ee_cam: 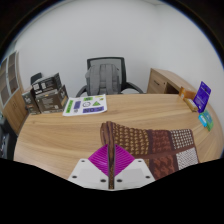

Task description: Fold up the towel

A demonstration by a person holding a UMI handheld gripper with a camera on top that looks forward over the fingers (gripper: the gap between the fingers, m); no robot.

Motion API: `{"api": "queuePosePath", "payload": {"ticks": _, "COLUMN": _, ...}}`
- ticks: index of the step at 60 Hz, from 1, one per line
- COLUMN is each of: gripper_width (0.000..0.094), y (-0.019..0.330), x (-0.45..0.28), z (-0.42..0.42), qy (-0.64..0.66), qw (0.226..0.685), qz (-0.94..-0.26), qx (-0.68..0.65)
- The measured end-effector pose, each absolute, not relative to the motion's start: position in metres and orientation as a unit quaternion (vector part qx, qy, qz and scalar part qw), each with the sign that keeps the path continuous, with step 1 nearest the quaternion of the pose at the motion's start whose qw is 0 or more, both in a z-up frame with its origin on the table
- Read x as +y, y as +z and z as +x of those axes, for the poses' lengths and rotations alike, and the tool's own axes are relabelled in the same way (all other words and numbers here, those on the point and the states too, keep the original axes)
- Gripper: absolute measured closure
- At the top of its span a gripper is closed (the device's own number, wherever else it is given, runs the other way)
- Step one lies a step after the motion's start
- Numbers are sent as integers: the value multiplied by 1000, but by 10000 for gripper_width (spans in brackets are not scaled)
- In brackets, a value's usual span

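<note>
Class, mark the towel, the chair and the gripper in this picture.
towel [160, 146], gripper view, on its patterned middle.
chair [105, 75], gripper view, on its backrest.
gripper [108, 160], gripper view, between its fingertips, shut on the towel's edge.

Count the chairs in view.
1: a grey office chair stands behind the far edge of the table, beyond the hand-held gripper and the towel. Others may be hidden.

Open worktop [60, 135] lies ahead and left of the towel [150, 142]. Along the far edge stand a box [46, 94], a leaflet [86, 104] and a chair [106, 76]; a purple card [203, 95] stands far right.
</note>
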State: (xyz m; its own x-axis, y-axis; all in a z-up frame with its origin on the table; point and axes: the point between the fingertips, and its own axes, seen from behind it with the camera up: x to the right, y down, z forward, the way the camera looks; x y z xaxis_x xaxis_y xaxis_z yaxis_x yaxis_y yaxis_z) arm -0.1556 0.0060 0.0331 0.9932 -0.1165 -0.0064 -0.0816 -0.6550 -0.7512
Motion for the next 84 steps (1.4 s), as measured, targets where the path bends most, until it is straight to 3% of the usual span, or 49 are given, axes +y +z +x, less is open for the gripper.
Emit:
{"api": "queuePosePath", "payload": {"ticks": 12, "gripper_width": 896, "y": 138, "x": 0, "z": -208, "qy": 94, "qw": 475, "qz": -873, "qx": 59}}
{"api": "queuePosePath", "payload": {"ticks": 17, "gripper_width": 896, "y": 160, "x": -4, "z": -190, "qy": 108, "qw": 489, "qz": -863, "qx": 69}}
{"api": "queuePosePath", "payload": {"ticks": 22, "gripper_width": 897, "y": 152, "x": -6, "z": -159, "qy": 99, "qw": 488, "qz": -864, "qx": 72}}
{"api": "queuePosePath", "payload": {"ticks": 36, "gripper_width": 877, "y": 73, "x": -17, "z": -63, "qy": 62, "qw": 451, "qz": -888, "qx": 67}}
{"api": "queuePosePath", "payload": {"ticks": 44, "gripper_width": 669, "y": 42, "x": -21, "z": -19, "qy": 30, "qw": 428, "qz": -902, "qx": 56}}
{"api": "queuePosePath", "payload": {"ticks": 50, "gripper_width": 258, "y": 41, "x": -27, "z": 5, "qy": 9, "qw": 420, "qz": -907, "qx": 39}}
{"api": "queuePosePath", "payload": {"ticks": 55, "gripper_width": 83, "y": 53, "x": -37, "z": 10, "qy": 14, "qw": 419, "qz": -908, "qx": 28}}
{"api": "queuePosePath", "payload": {"ticks": 84, "gripper_width": 76, "y": 203, "x": -193, "z": -19, "qy": -5, "qw": 471, "qz": -882, "qx": 0}}
